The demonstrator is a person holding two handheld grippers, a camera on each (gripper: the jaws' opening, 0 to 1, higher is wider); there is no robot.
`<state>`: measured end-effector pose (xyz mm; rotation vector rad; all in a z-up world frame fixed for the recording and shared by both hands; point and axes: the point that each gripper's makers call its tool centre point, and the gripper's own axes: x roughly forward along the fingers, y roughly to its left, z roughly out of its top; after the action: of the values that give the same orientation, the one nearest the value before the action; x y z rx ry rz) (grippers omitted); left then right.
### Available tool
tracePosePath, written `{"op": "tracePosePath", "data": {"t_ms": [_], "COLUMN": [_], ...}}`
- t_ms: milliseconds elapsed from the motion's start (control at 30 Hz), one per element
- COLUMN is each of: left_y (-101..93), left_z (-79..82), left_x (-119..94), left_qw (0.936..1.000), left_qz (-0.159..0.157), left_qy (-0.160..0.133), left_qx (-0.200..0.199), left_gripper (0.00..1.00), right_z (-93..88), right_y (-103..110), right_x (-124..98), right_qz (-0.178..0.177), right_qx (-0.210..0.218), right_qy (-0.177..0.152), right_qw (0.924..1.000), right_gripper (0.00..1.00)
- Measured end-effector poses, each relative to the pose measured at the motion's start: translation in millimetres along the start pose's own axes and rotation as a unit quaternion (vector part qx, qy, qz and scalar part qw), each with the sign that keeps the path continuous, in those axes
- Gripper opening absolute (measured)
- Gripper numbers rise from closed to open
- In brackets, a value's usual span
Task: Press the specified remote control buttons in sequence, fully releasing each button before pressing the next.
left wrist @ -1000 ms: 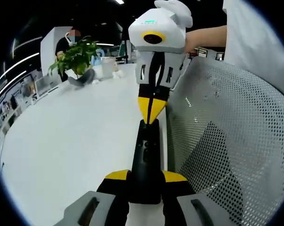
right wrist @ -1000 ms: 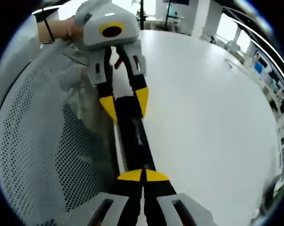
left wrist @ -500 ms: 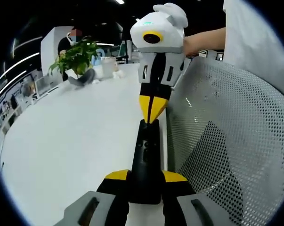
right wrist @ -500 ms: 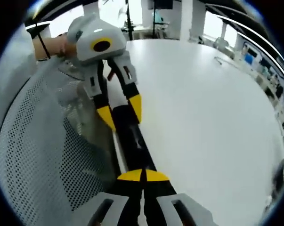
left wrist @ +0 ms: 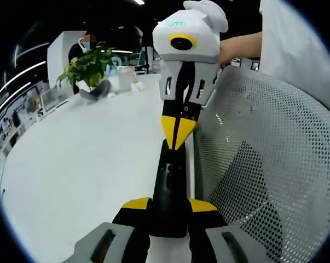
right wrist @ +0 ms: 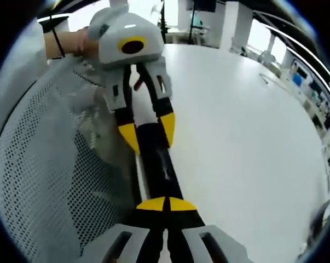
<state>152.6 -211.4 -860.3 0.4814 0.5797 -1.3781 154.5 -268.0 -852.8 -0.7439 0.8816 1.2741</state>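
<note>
The left gripper [left wrist: 170, 205] is clamping the remote [left wrist: 170, 181] over the surface [left wrist: 82, 159]; the right gripper [right wrist: 166, 204], jaws together, is touching it. An off-centre push risks hitting a neighbouring button.

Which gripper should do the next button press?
Right. The right gripper is shut, its tips at the remote's far end, while the left gripper grips the other end, steadying it.
</note>
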Motion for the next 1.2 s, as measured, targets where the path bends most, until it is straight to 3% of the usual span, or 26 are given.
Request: {"op": "tracePosePath", "data": {"t_ms": [600,733,900,933,967,1067,1200], "left_y": [0.1,0.2,0.6,0.6,0.7,0.6,0.4], "left_z": [0.1,0.1,-0.5,-0.6,-0.6,-0.2,0.3], "left_x": [0.5,0.5,0.5,0.5,0.5,0.4,0.4], "left_qw": [1.0,1.0,1.0,1.0,1.0,1.0,1.0], "left_qz": [-0.001,-0.001,0.0,0.001,0.001,0.002,0.001], "left_qy": [0.0,-0.001,-0.001,-0.001,-0.001,-0.001,-0.002], "left_qx": [0.0,0.001,0.0,-0.001,-0.001,-0.003,-0.002], "left_gripper": [0.25,0.25,0.25,0.25,0.25,0.25,0.25], "right_z": [-1.3,-2.0,0.7,4.2,6.1,6.3,5.3], "right_y": [-0.4,-0.8,2.3,6.4,5.9,-1.3,-0.7], "right_x": [2.1,0.7,-1.6,-2.3,-3.2,-5.4,1.6], "right_qz": [0.02,0.024,0.03,0.038,0.034,0.009,0.021], "right_qx": [-0.056,-0.045,0.036,0.048,0.043,0.015,0.009], "right_qy": [0.041,0.022,-0.03,-0.043,-0.049,-0.04,-0.026], "right_qw": [0.9974,0.9985,0.9985,0.9972,0.9973,0.999,0.9994], "right_gripper": [0.0,0.0,0.0,0.04,0.08,0.05,0.07]}}
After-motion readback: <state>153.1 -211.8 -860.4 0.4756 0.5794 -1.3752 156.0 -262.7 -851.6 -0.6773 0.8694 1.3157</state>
